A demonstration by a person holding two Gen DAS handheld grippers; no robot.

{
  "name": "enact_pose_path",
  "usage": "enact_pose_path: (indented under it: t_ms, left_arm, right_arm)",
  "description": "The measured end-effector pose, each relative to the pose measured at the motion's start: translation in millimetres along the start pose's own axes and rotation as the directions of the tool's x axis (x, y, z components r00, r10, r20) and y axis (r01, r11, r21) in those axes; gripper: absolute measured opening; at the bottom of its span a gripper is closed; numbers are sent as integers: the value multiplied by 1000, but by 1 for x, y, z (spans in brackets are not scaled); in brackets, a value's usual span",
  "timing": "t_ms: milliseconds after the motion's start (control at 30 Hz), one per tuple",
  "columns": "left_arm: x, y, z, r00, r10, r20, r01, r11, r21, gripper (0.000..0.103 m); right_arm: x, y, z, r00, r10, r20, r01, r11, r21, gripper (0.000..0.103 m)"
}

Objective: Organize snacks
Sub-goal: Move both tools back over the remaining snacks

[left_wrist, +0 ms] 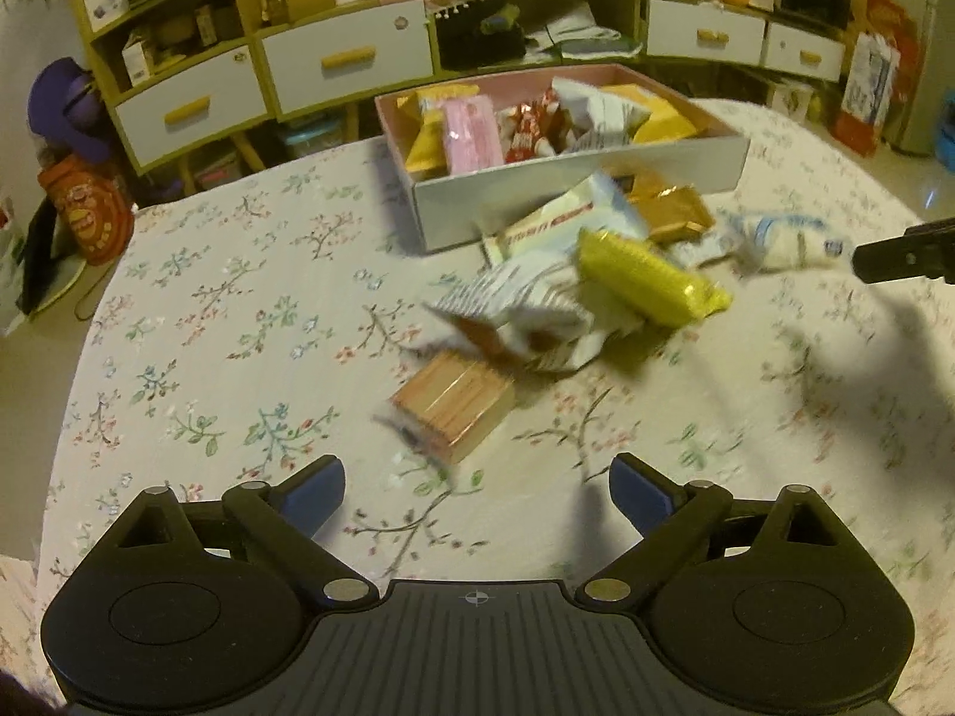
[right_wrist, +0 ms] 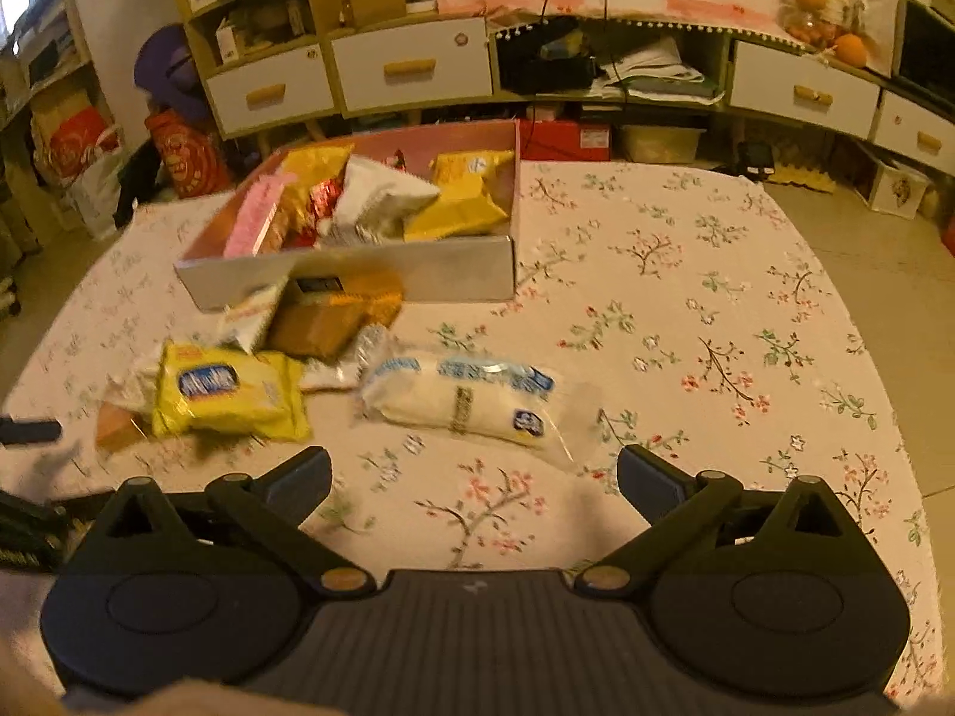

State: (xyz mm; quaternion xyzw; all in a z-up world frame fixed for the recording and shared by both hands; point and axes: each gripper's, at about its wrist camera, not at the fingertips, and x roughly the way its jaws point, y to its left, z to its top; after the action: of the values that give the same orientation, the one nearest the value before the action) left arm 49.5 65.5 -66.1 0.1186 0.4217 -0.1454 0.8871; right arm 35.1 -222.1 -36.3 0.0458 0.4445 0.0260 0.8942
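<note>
A white cardboard box [left_wrist: 573, 194] [right_wrist: 418, 271] holds several snack packs at the table's far side. Loose snacks lie in front of it: a yellow pack [left_wrist: 650, 277] [right_wrist: 227, 397], a white and blue pack [right_wrist: 465, 397] [left_wrist: 776, 238], a brown box [left_wrist: 453, 403], gold packs [left_wrist: 671, 206] [right_wrist: 325, 319] and white wrappers [left_wrist: 519, 304]. My left gripper [left_wrist: 477, 498] is open and empty, just short of the brown box. My right gripper [right_wrist: 474, 480] is open and empty, just short of the white and blue pack. The right gripper's tip also shows at the right edge of the left wrist view [left_wrist: 901, 253].
The table wears a floral cloth [right_wrist: 686, 322]. Behind it stand low cabinets with white drawers [right_wrist: 412, 68], shelves, a fan and fruit. Bags and a red-orange pack [left_wrist: 83, 212] sit on the floor at the left.
</note>
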Motion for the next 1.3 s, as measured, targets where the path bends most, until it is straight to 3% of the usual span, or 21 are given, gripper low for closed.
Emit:
enact_pose_path:
  t_ms: [167, 400, 967, 1133, 1300]
  left_arm:
    - [9, 11, -9, 1000, 9, 1, -9, 999, 39, 97]
    - [15, 29, -13, 999, -41, 36, 40, 999, 17, 100]
    - [39, 28, 7, 992, -110, 68, 111, 994, -3, 99]
    - [35, 25, 7, 989, -123, 78, 123, 992, 8, 89]
    - [29, 24, 7, 989, -126, 81, 126, 992, 6, 65]
  right_arm:
    - [10, -3, -10, 999, -34, -25, 32, 996, -84, 102]
    - [28, -11, -17, 996, -88, -21, 83, 982, -168, 103]
    - [56, -13, 9, 998, 52, 44, -37, 960, -277, 103]
    - [55, -13, 8, 996, 69, 52, -52, 958, -281, 99]
    - [50, -9, 7, 994, 94, 47, -77, 955, -286, 82]
